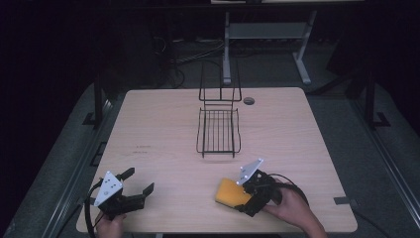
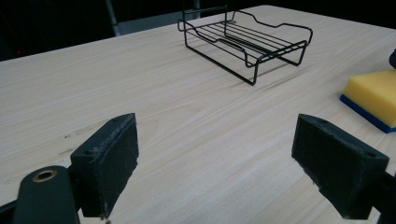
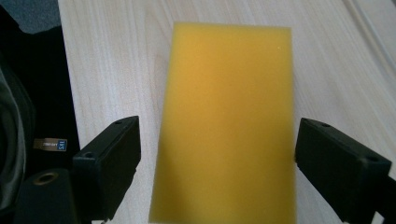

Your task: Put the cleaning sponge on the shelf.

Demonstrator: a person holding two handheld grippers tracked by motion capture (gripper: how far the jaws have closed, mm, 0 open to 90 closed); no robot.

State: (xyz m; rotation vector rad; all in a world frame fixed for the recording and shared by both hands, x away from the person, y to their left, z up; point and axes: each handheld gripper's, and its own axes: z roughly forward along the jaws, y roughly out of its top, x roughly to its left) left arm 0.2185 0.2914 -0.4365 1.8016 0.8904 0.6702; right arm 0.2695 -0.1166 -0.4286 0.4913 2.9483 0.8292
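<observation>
A yellow sponge [image 1: 229, 192] with a blue underside lies flat on the wooden table [image 1: 163, 124], near its front edge at the right. My right gripper [image 1: 241, 197] is open and straddles the sponge's near end. In the right gripper view the sponge [image 3: 226, 116] lies lengthwise between the jaws of that gripper [image 3: 226, 172], with a small gap on the left side. At the front left corner my left gripper [image 1: 138, 181] is open and holds nothing. Its view looks past the left gripper [image 2: 215, 168] to the sponge [image 2: 373, 95] at the far right.
A black wire rack [image 1: 218, 131] with a tall wire back stands in the middle of the table; the rack [image 2: 245, 39] holds nothing. A round cable hole [image 1: 249, 101] sits behind it. The table's front edge [image 1: 198, 231] runs close to both hands.
</observation>
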